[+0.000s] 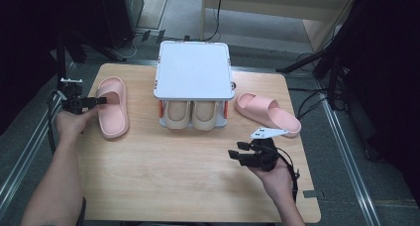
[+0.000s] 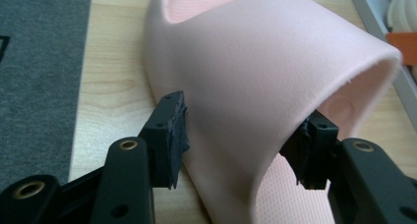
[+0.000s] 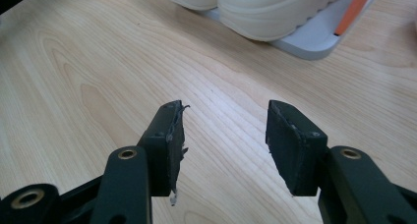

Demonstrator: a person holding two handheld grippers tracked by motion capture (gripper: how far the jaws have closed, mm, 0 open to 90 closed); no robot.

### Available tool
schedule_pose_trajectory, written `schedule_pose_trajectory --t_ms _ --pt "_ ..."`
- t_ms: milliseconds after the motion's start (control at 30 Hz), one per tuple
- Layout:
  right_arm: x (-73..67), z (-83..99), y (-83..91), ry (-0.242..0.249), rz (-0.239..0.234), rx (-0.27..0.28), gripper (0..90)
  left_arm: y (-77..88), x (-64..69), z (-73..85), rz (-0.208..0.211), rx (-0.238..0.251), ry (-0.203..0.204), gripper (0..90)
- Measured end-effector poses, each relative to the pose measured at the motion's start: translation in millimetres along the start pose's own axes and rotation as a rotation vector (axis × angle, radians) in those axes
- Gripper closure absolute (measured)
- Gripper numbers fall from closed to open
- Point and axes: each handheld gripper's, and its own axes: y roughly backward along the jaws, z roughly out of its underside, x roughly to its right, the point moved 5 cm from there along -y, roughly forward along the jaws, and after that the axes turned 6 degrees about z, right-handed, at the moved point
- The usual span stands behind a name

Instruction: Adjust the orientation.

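A pink slipper lies at the left of the wooden table, toe pointing away. My left gripper reaches in from its left side. In the left gripper view one jaw stands outside the pink slipper by its sole and the other sits inside under the strap; the strap looks unsquashed, so the left gripper is open around it. A second pink slipper lies at the right, slanted. My right gripper hovers open and empty over bare wood, as the right gripper view also shows.
A white two-level rack stands at the middle back with a pair of beige slippers on its lower shelf. Its base and the beige slippers lie ahead of the right gripper. Grey floor borders the table's left edge.
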Motion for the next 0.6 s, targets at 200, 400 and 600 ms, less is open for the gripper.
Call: schedule_pose_trajectory --t_ms 200,400,600 --pt "1.5 1.0 2.4 -0.009 0.008 0.005 49.3 4.3 0.2 -2.7 -0.043 0.008 -0.035 68.2" --pt "2.7 -0.8 2.3 -0.006 0.007 0.010 49.3 6.9 2.0 0.0 -0.004 -0.022 -0.031 82.6" --pt "3.1 -4.7 2.5 -0.009 -0.006 0.020 49.3 23.8 9.3 -3.3 0.057 0.024 -0.014 83.8"
